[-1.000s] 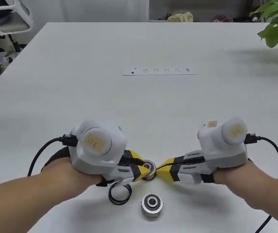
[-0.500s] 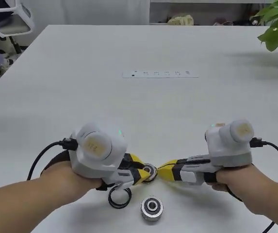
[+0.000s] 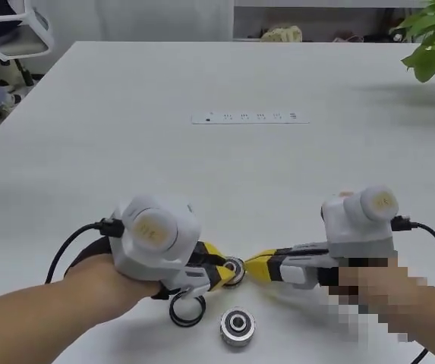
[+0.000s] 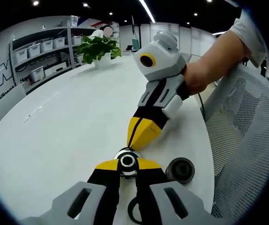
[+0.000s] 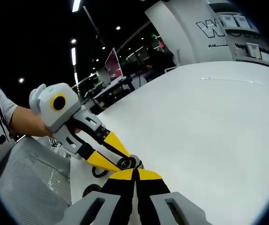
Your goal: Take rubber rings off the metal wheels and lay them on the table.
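Note:
My left gripper (image 3: 227,273) (image 4: 127,165) is shut on a small metal wheel (image 3: 234,267) (image 4: 127,160), gripping it by its sides just above the table. The right gripper (image 3: 250,267) (image 5: 135,172) has its yellow jaws pressed together, with the tips touching that wheel's rim from the right. I cannot tell whether they pinch its rubber. A loose black rubber ring (image 3: 187,309) lies on the table under the left gripper. A second metal wheel (image 3: 237,324) (image 4: 180,169), with a black ring around it, sits near the table's front edge.
A white power strip (image 3: 250,117) lies mid-table, far from the grippers. A green plant (image 3: 433,38) stands at the back right. A chair (image 3: 12,23) is off the back left corner. Cables trail from both grippers.
The head view has tilted slightly. Both grippers stay tip to tip at the held wheel, with no clear movement of the ring or the second wheel.

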`<state>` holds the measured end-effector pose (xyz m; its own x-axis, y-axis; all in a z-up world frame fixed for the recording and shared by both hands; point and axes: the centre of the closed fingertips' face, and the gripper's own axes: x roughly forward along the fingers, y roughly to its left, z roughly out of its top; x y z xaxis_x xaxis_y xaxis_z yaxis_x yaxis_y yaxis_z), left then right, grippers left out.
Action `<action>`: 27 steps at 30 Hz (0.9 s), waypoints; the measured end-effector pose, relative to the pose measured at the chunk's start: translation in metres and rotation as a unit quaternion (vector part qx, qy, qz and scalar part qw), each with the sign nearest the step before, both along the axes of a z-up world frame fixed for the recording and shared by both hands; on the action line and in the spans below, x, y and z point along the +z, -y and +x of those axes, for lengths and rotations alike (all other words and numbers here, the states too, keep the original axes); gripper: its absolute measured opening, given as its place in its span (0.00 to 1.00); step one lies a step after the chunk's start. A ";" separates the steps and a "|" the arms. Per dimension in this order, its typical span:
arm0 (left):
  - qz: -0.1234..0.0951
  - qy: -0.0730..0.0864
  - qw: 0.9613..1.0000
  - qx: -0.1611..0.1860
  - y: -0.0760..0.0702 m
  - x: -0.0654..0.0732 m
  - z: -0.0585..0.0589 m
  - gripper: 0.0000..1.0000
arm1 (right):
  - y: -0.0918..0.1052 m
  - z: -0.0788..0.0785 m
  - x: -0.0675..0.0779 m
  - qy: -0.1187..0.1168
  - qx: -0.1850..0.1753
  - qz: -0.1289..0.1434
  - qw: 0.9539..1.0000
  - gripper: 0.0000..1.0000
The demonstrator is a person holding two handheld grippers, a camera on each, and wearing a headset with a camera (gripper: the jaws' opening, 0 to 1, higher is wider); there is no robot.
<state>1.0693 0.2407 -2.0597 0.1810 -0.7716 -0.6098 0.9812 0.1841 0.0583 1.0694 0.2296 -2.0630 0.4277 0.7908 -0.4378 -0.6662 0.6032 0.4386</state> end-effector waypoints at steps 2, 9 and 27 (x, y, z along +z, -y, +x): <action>0.000 0.000 1.000 0.001 0.000 0.000 0.000 0.07 | -0.001 -0.001 0.001 0.000 0.000 0.000 1.000 0.00; 0.001 0.001 1.000 0.001 0.000 0.000 0.000 0.07 | -0.001 -0.001 0.002 0.003 0.003 -0.003 1.000 0.00; 0.002 0.003 1.000 0.004 0.000 0.000 0.000 0.07 | -0.006 -0.002 0.003 0.026 0.021 -0.028 0.999 0.00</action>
